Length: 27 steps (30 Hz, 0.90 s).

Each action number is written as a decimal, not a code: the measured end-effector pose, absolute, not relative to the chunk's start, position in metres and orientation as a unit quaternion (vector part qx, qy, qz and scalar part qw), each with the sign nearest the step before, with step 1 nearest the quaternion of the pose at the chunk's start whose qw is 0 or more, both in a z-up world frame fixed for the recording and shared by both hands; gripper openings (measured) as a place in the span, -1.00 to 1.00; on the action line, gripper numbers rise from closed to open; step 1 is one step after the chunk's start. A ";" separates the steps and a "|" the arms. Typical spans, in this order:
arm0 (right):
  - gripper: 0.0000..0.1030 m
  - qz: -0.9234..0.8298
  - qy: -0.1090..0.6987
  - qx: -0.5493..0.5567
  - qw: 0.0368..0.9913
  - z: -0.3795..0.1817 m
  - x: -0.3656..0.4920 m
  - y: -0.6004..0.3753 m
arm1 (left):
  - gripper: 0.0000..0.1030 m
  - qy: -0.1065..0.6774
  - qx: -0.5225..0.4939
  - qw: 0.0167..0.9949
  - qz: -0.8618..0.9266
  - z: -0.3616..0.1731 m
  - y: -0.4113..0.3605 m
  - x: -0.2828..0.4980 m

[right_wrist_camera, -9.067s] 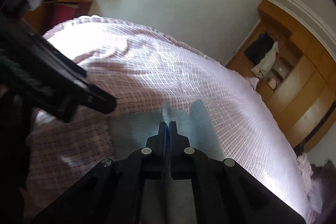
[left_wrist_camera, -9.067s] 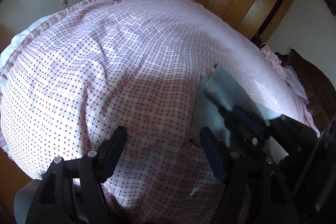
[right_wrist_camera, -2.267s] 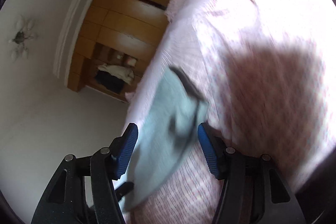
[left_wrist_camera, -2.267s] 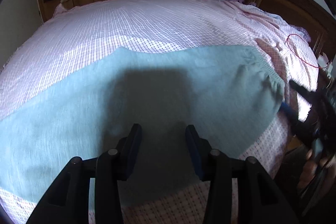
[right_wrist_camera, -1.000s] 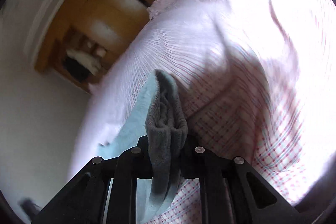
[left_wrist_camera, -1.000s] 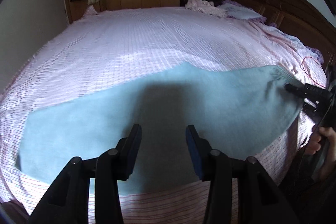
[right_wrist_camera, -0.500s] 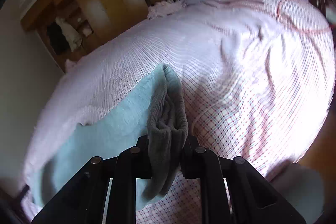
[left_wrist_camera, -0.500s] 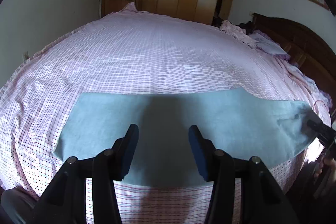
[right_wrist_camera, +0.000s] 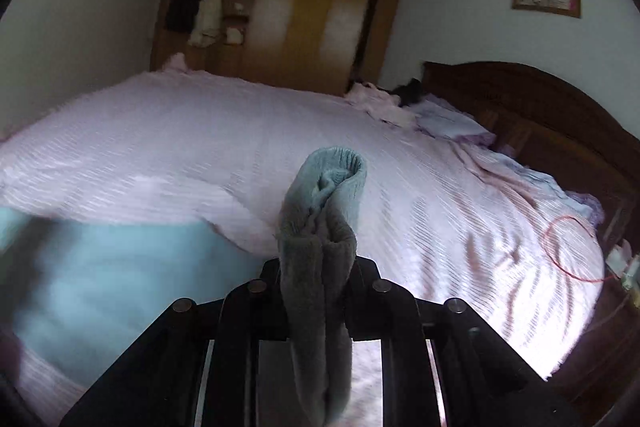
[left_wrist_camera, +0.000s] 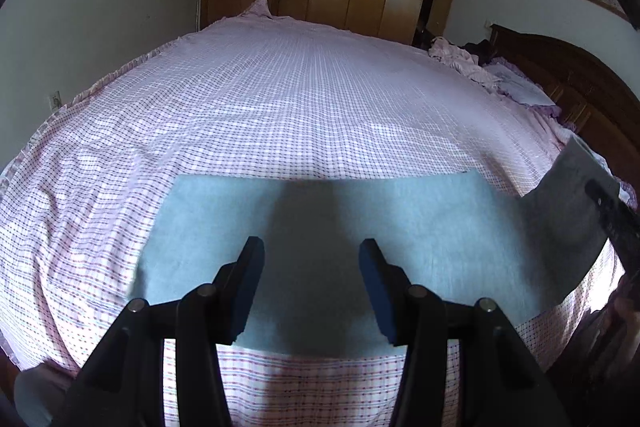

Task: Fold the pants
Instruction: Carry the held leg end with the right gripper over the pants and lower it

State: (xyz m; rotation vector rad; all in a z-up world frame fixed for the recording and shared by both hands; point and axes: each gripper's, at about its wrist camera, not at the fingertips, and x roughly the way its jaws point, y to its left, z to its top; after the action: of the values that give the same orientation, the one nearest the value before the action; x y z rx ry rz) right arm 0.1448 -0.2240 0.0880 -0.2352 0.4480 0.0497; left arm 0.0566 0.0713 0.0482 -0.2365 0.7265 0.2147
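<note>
The pants [left_wrist_camera: 320, 235] are now laid flat along the bed [left_wrist_camera: 280, 99]; one end is lifted, clamped in the right claw [right_wrist_camera: 318, 267]. The left claw [left_wrist_camera: 310, 267] hangs agape above them. Folding over is judged begun.

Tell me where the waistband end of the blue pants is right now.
In the right wrist view it is bunched, clamped in the right gripper, lifted above the checked bedspread; the rest of the pants lies flat beyond the open left gripper.
</note>
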 end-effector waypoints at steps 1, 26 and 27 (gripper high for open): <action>-0.80 0.029 0.218 -0.116 0.968 0.089 0.144 -0.220 | 0.02 0.353 -0.114 0.923 0.107 0.049 0.076 0.055; -0.82 0.200 0.184 -0.202 0.941 0.092 0.077 0.002 | 0.19 0.355 -0.215 0.895 0.164 0.019 0.217 -0.014; -0.83 0.197 0.173 -0.219 0.940 0.087 0.069 0.019 | 0.19 0.363 -0.226 0.889 0.165 0.015 0.222 -0.017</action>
State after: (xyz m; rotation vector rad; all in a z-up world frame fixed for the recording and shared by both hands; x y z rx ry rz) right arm 0.0693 0.0191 0.0873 -0.4465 0.3525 0.4031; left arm -0.0168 0.2215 0.0152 -0.4695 0.7532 0.3422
